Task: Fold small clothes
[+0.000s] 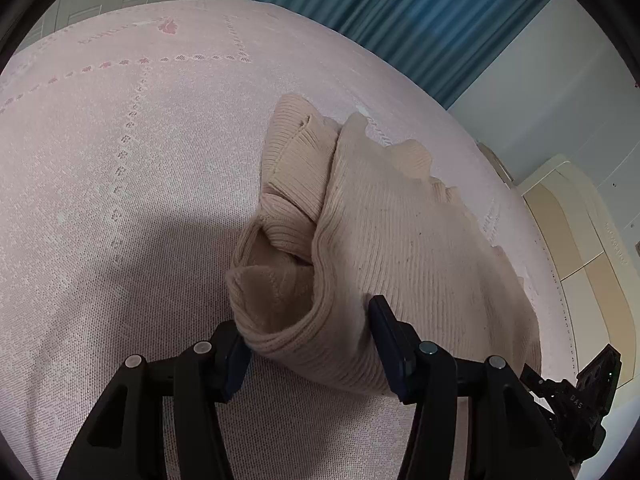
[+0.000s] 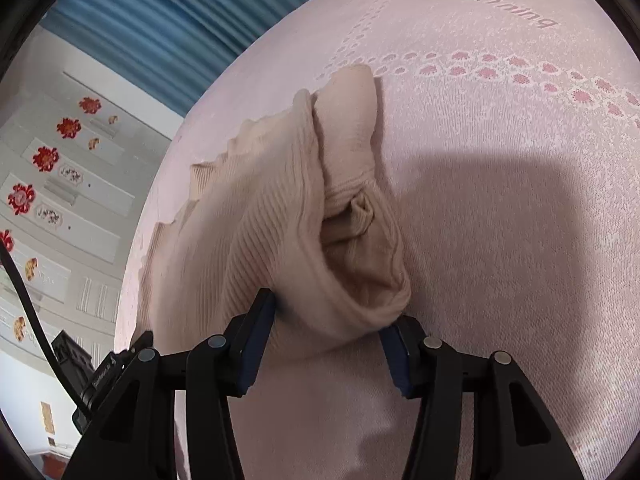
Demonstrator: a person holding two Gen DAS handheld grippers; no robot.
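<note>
We find both grippers, left (image 1: 310, 344) and right (image 2: 326, 338), clamping the beige ribbed knit garment's (image 1: 400, 232) near rolled edge, apparently to fold it over the pink woven bedspread (image 1: 120, 160).

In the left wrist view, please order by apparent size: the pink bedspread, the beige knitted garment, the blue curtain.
1. pink bedspread
2. beige knitted garment
3. blue curtain

The curtain is far from the camera, so its rank reflects appearance only.

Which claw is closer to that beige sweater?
Neither is clearly closer. The left claw has a thick fold of the beige sweater between its jaws, and the right claw has another fold.
</note>
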